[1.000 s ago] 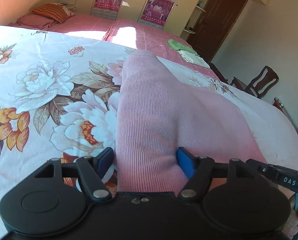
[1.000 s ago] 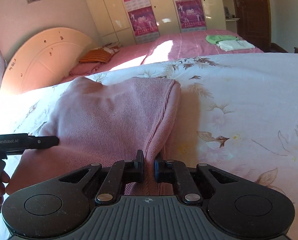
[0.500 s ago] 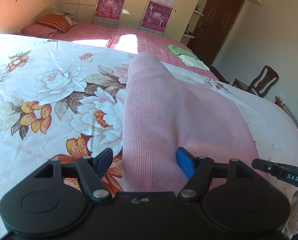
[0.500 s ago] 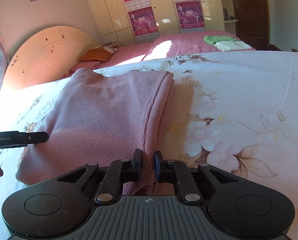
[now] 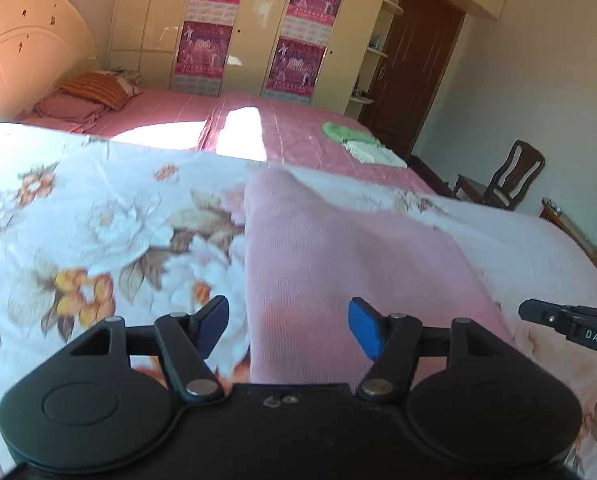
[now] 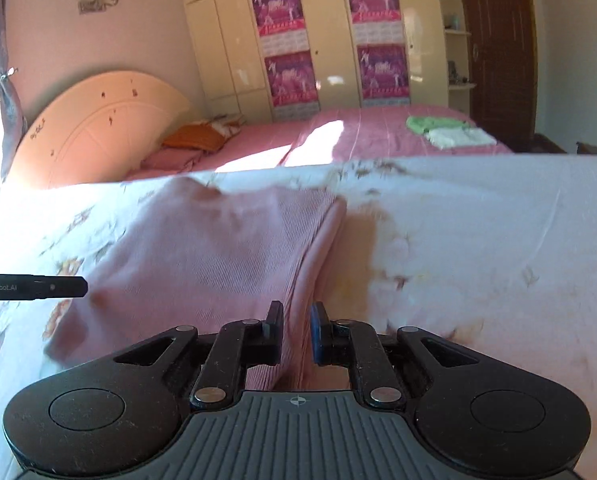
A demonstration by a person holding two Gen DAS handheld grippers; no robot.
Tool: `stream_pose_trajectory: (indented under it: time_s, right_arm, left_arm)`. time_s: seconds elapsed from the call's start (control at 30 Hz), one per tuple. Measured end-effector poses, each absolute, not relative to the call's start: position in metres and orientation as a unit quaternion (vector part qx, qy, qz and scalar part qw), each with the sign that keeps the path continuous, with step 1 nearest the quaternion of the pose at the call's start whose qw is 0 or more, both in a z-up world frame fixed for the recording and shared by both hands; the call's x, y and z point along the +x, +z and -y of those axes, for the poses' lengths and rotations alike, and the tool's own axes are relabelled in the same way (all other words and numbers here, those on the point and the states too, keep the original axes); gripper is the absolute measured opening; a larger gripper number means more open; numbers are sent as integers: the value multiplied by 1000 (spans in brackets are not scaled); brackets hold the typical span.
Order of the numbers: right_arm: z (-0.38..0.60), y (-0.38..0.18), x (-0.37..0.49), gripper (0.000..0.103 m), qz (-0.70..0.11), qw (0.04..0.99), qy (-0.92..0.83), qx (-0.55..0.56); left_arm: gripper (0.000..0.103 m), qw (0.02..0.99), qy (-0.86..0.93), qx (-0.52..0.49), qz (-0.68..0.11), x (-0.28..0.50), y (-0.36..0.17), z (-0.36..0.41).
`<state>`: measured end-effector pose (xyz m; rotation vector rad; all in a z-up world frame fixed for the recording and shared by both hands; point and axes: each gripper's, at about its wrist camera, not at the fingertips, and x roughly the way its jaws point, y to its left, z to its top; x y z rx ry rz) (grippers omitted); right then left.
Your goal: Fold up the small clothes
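A pink ribbed knit garment [image 5: 338,264] lies folded on the floral bedsheet [image 5: 98,216]. My left gripper [image 5: 288,326] is open, its blue pads [image 5: 364,330] wide apart over the garment's near left edge. My right gripper [image 6: 296,330] is shut on the garment's right folded edge [image 6: 298,300]; the garment [image 6: 210,256] spreads to the left of it. Each gripper shows at the edge of the other's view: the right gripper [image 5: 570,326] and the left gripper [image 6: 34,286].
A second bed with a pink cover [image 6: 378,136] stands behind, with green and white folded clothes [image 6: 450,130] on it. Pillows [image 5: 94,92] lie by the headboard. A wardrobe [image 6: 322,36], a dark door [image 5: 414,68] and a wooden chair [image 5: 506,176] line the room's far side.
Both grippers have drawn back toward me and the garment has slid with the right one. The left stays open. The now frames are motion-blurred.
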<state>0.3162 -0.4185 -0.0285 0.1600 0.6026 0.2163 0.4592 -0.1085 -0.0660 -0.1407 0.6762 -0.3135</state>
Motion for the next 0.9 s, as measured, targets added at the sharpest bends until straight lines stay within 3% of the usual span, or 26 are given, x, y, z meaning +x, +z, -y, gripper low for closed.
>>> stream_pose_trajectory:
  time_s: [0.07, 0.17, 0.27, 0.4, 0.53, 0.6, 0.63, 0.67, 0.73, 0.77, 0.83, 0.9]
  right_arm:
    - [413, -21, 348, 12, -285, 949, 113, 77]
    - [398, -26, 396, 12, -304, 944, 112, 58]
    - [387, -60, 435, 12, -377, 922, 83, 20]
    - [401, -77, 436, 18, -364, 927, 84, 46]
    - [418, -65, 424, 19, -356, 928, 73, 82]
    - [435, -50, 401, 28, -321, 938, 66, 113]
    - [443, -47, 393, 49, -318, 937, 67, 125]
    - [451, -43, 380, 50, -316, 936, 75, 135]
    - [455, -40, 355, 48, -309, 935, 105, 138]
    - [453, -41, 347, 33, -313, 933, 120, 131]
    - [443, -47, 336, 19, -326, 928, 139, 113]
    - [428, -65, 336, 13, -355, 921, 138, 82]
  left_arm:
    - [53, 930, -189, -70, -308, 486, -51, 122]
    - [56, 894, -239, -107, -363, 537, -60, 145]
    - [52, 886, -217, -27, -408, 560, -95, 166]
    - [52, 906, -210, 62, -361, 536, -111, 186]
    - [54, 920, -196, 57, -335, 514, -98, 179]
    - [58, 927, -191, 45, -319, 497, -87, 162]
    - [60, 930, -184, 40, -315, 489, -84, 154]
    - [61, 932, -180, 30, -314, 480, -81, 142]
    - [60, 929, -172, 17, -326, 469, -86, 130]
    - [60, 926, -169, 20, -338, 465, -91, 126]
    - [61, 926, -165, 17, -339, 459, -99, 123]
    - [64, 924, -157, 6, -348, 463, -105, 122]
